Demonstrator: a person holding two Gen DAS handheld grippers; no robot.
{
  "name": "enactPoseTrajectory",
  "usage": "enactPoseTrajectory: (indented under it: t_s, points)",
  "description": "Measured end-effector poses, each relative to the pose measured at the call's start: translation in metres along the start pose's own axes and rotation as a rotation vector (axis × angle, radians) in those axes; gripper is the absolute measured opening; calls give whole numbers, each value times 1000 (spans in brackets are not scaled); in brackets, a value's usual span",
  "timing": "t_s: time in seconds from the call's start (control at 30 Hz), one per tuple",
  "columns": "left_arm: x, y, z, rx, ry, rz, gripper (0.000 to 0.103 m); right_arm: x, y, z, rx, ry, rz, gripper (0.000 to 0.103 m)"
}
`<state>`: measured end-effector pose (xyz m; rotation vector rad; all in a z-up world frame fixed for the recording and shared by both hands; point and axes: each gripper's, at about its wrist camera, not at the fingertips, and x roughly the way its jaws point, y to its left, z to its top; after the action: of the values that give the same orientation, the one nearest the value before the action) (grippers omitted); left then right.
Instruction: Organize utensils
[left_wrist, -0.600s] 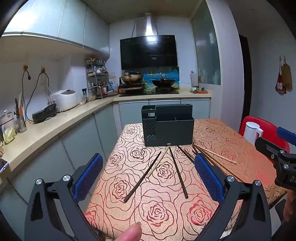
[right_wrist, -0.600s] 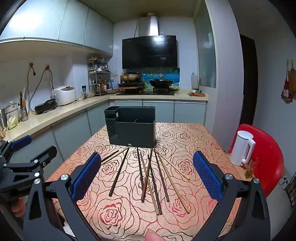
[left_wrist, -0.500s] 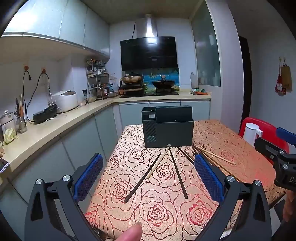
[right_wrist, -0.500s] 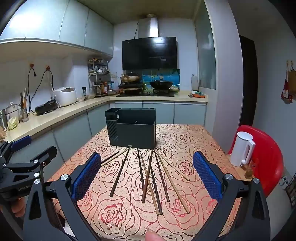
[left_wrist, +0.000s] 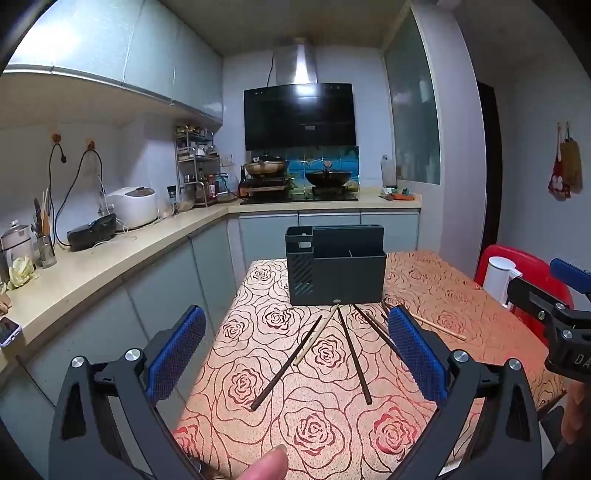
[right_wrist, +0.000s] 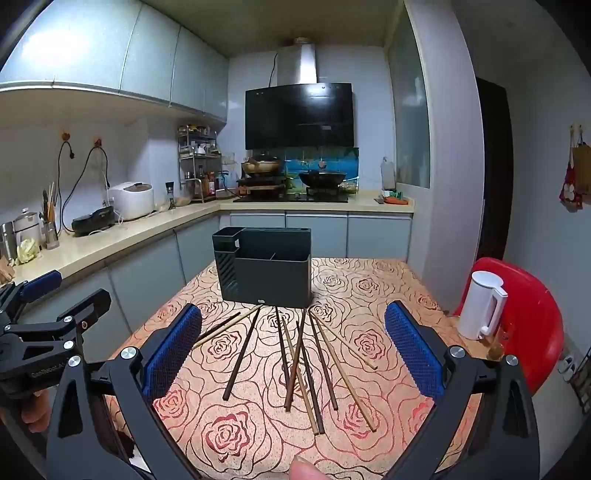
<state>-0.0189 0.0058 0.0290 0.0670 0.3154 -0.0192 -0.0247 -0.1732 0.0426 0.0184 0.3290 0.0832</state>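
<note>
Nearest, the left gripper (left_wrist: 295, 363) and the right gripper (right_wrist: 293, 358) both hang above the near edge of the rose-patterned counter (right_wrist: 373, 280) with jaws spread wide and nothing between them.

Just beyond, the chopsticks (right_wrist: 295, 363) lie loose on the cloth, fanned out with their far ends close to the organizer; several cross or overlap in the middle of the fan. They look light, stiff and thin, likely smooth enough to roll or slip, so a pinch across the middle of a single stick lying clear of the others, such as the dark one (right_wrist: 242, 360) on the left of the fan, seems safest.

Farther back stands the dark organizer (right_wrist: 266, 271), upright, its compartments apparently empty. A small mark sits on its front base, too small to read.

Part of a word is printed on each gripper body, not legible in full.
</note>
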Motion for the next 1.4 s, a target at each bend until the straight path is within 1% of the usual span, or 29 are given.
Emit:
enactPoseTrajectory:
  t_s: [1.4]
  points:
    - [10,-6,-13,1,19,-7,96,3,0,-11,-2,4,-2,96]
